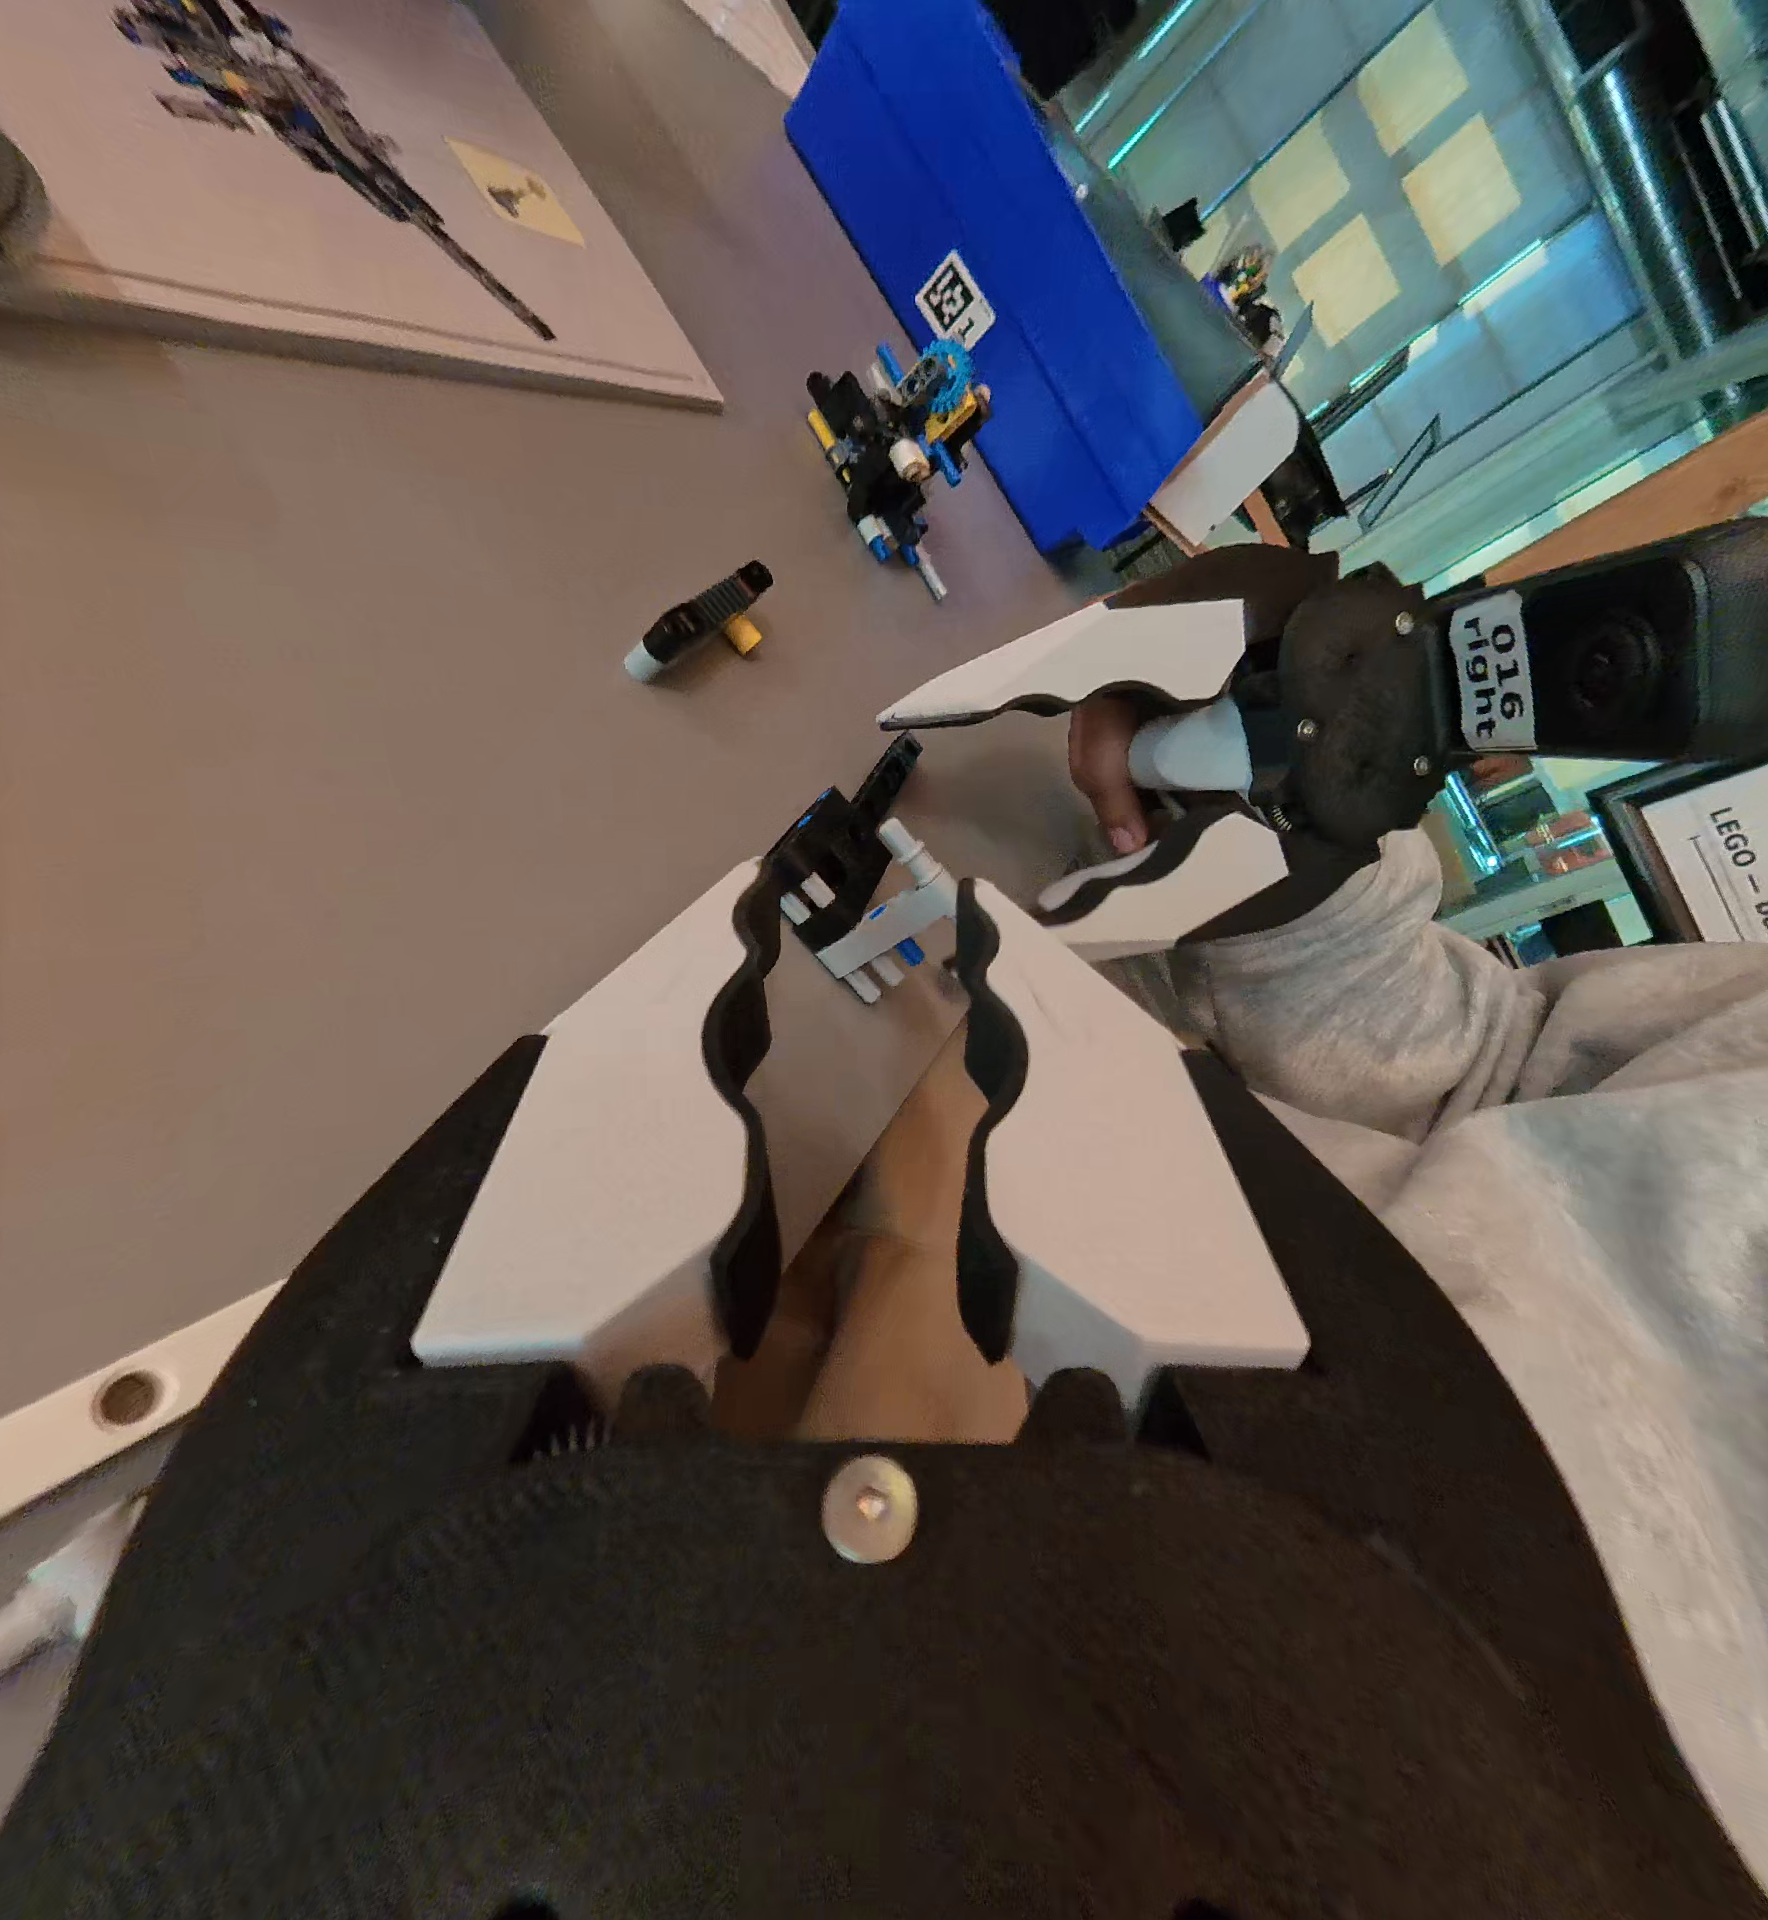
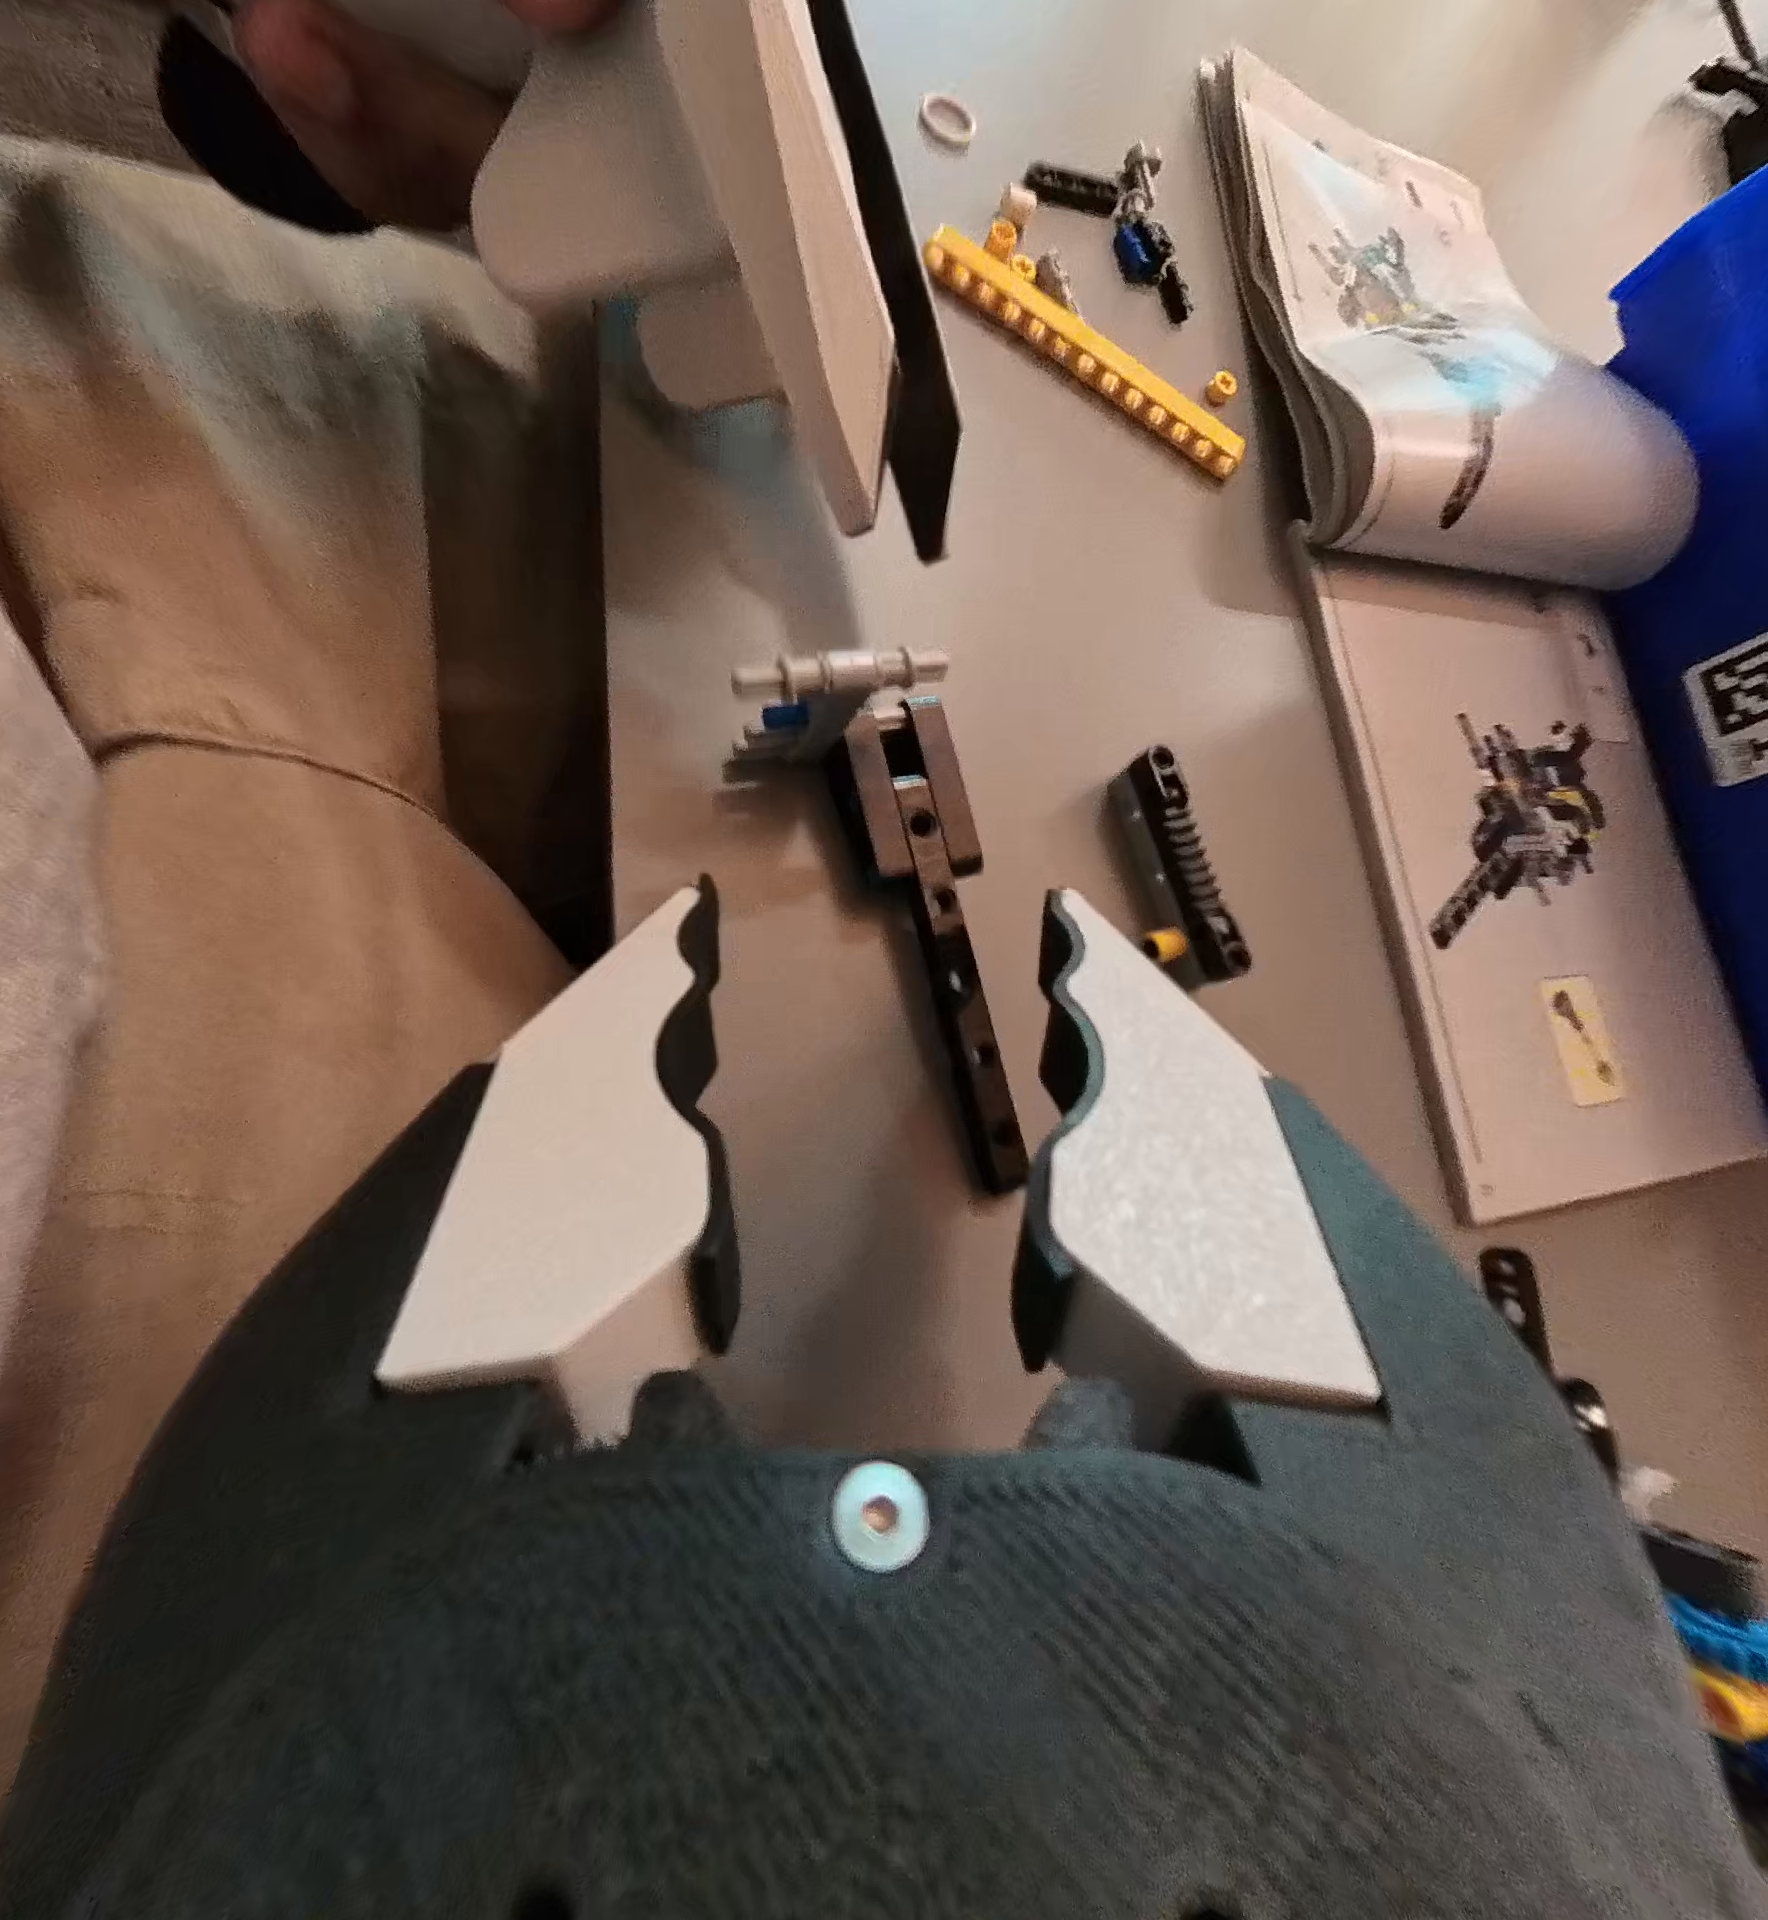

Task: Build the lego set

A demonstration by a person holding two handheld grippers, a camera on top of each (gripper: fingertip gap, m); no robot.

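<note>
A small lego assembly (image 1: 844,868) of black beams with a white axle part lies on the grey table near its front edge. My left gripper (image 1: 864,894) is open, with the assembly just beyond its fingertips. In the right wrist view the assembly (image 2: 906,805) has a long black beam (image 2: 968,1029) that reaches back between the open fingers of my right gripper (image 2: 880,899), without touching them. The right gripper also shows in the left wrist view (image 1: 963,816), open, beside the assembly. The left gripper's fingers (image 2: 828,312) hang above the assembly.
A black toothed piece with a yellow pin (image 2: 1176,862) lies right of the assembly. A larger build with a blue gear (image 1: 895,447) stands by a blue bin (image 1: 1015,312). An open instruction booklet (image 2: 1534,883), a long yellow beam (image 2: 1082,353) and small loose parts (image 2: 1140,229) lie farther off. The left gripper's tips are roughly 6 cm from the right gripper's.
</note>
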